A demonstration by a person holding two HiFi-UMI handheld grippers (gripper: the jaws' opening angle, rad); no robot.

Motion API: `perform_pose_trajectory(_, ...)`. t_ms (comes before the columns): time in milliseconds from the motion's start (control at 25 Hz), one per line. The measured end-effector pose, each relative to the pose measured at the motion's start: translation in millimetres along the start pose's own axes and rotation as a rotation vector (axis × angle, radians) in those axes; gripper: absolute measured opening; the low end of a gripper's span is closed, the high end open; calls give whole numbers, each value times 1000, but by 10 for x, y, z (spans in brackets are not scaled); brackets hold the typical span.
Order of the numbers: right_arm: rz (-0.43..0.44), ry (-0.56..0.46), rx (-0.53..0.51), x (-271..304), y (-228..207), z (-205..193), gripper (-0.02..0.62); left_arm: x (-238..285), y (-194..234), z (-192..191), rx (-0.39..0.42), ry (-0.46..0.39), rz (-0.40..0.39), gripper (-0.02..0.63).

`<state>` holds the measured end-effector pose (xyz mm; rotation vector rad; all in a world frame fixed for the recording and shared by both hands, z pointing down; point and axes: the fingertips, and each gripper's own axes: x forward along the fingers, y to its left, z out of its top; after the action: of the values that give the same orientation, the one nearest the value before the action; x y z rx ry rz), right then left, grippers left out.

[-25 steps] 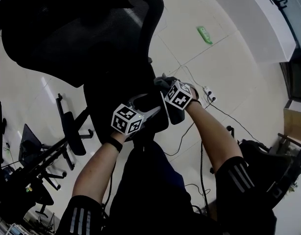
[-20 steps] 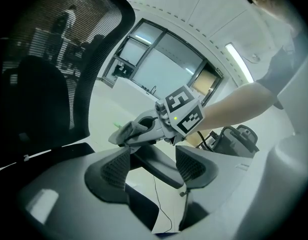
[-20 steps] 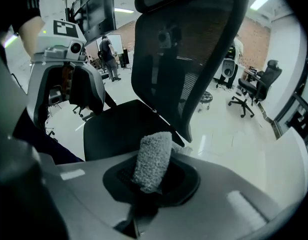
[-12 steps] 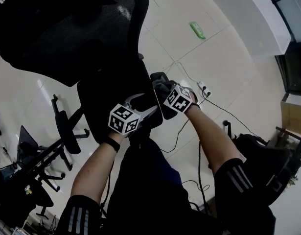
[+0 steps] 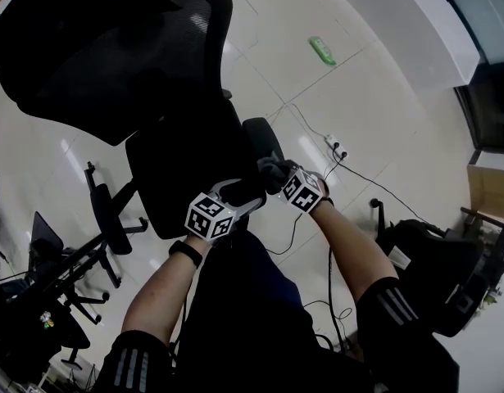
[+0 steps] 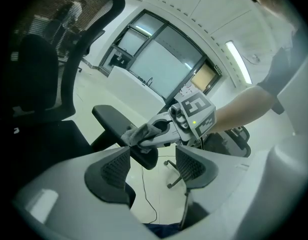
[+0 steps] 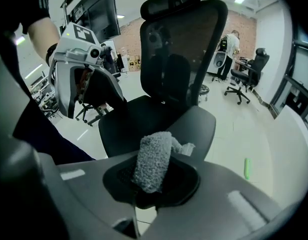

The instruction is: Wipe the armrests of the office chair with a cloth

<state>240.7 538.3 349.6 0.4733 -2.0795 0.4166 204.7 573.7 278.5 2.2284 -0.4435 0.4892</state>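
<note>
The black office chair (image 5: 112,64) stands in front of me, its right armrest (image 5: 260,140) jutting toward me. My right gripper (image 5: 278,176) is shut on a grey cloth (image 5: 270,170) and presses it on the near end of that armrest. In the right gripper view the cloth (image 7: 154,161) is pinched between the jaws over the armrest pad (image 7: 194,126). My left gripper (image 5: 243,195) hovers open just left of the armrest, by the seat (image 5: 182,178). The left gripper view has its jaws apart, empty, with the armrest (image 6: 111,124) and cloth (image 6: 141,132) beyond them.
A green object (image 5: 321,50) lies on the tiled floor. A power strip with cables (image 5: 333,146) sits right of the chair. Another black chair (image 5: 420,256) is at my right, more chair bases (image 5: 104,219) at my left. A white counter (image 5: 415,23) runs along the far right.
The right gripper has slid the cloth back along the armrest toward its near end. The left gripper has stayed open beside the seat.
</note>
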Motion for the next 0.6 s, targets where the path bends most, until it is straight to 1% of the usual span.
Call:
perform_pose_trajectory(200, 22, 5, 32, -64, 266, -213, 35, 27, -226, -171, -11, 14, -18, 307)
perform_pose_trajectory(400, 47, 2, 89, -126, 486, -284, 35, -8, -372, -229, -30, 4, -25, 307)
perform_pose_trajectory(480, 73, 11, 95, -137, 592, -327, 35, -7, -434, -225, -29, -4, -27, 307)
perform_pose_trajectory(600, 131, 38, 77, -133, 778, -439, 35, -7, -472, -207, -27, -13, -13, 307)
